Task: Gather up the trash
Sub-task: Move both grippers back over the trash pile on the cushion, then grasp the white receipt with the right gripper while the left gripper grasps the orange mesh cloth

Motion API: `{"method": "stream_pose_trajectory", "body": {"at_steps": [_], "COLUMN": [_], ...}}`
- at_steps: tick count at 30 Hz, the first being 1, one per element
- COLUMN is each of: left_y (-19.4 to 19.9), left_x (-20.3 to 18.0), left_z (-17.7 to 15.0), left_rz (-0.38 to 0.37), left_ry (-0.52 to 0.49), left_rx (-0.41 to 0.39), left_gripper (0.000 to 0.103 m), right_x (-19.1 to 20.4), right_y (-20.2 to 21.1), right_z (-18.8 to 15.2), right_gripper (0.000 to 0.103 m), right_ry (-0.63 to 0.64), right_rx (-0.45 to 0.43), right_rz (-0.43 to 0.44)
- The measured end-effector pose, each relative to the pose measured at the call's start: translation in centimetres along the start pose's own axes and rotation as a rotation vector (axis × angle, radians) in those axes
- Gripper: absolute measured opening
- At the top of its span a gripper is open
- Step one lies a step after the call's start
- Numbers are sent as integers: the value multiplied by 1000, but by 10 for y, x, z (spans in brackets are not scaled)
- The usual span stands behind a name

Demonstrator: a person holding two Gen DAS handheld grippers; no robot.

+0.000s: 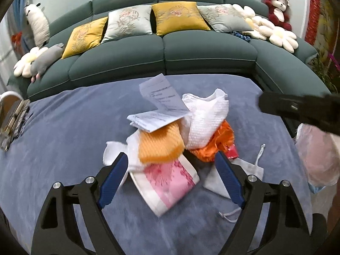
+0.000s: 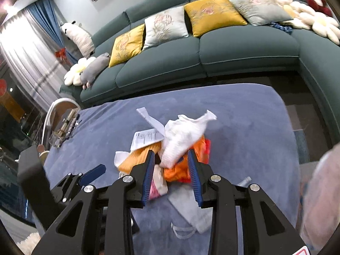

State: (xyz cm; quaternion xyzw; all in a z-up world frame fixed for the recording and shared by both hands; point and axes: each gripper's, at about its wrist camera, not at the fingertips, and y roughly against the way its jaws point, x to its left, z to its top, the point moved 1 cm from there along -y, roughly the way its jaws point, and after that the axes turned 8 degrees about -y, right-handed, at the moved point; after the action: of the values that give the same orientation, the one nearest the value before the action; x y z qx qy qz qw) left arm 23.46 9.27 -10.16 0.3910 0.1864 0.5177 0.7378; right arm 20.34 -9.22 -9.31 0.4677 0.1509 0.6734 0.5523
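Observation:
A pile of trash lies on the blue-covered table point(image 1: 63, 131): printed paper point(image 1: 161, 97), a white paper towel point(image 1: 206, 116), an orange cloth point(image 1: 159, 146), an orange wrapper point(image 1: 214, 146), a pink-and-white pack point(image 1: 170, 182) and a small white drawstring pouch point(image 1: 240, 174). My left gripper point(image 1: 171, 159) is open, its blue fingers on either side of the pile's near edge. My right gripper point(image 2: 170, 155) hovers above the pile, partly open, with the white paper towel point(image 2: 182, 138) between its fingertips; whether it grips the towel is unclear. The orange wrapper point(image 2: 180, 170) lies beneath.
A dark green sofa point(image 1: 165, 53) with yellow and grey cushions stands behind the table. A metal and glass object point(image 1: 12, 123) sits at the table's left edge. A translucent pinkish bag point(image 1: 318, 157) hangs at the right. Plush toys lie on the sofa ends.

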Motion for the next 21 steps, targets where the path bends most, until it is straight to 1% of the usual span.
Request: {"method": "stream_pose_trajectory", "body": {"at_steps": [4,6,10,14,15,16,17,18,21], "left_y": [-15,-20,-25,-30,-31,-34,-36,-37,-39], "left_x": [4,6,12,18,19,21,22,23,26], "left_z": [4,3,1,-1,-1,-1,-2,-2,0], "left_rz": [-9,-13,-29,-40,-32,-36,-38,-36,-45], "left_ry": [-33,-38,-1,46,49,54,62,69,82], "left_rx": [-12,-8,-10,-2,2,6,11,13,14], "left_gripper": [79,77,77,77,77,77,77,77,77], "right_x": [9,15,30,38,38,36,35,33,28], "right_y": [-32,-51,-88,-115,-119,-124,-126,-126,-110], "right_z": [14,20,28,33,33,34,34,35,37], "right_gripper": [32,32,32,32,29,24,9,2,2], "right_ry": [31,56,123,149,148,141,134,130,127], "right_rx": [43,75,127,150,154,157,158,160,112], "right_rz": [26,39,41,33,32,25,29,37,20]}}
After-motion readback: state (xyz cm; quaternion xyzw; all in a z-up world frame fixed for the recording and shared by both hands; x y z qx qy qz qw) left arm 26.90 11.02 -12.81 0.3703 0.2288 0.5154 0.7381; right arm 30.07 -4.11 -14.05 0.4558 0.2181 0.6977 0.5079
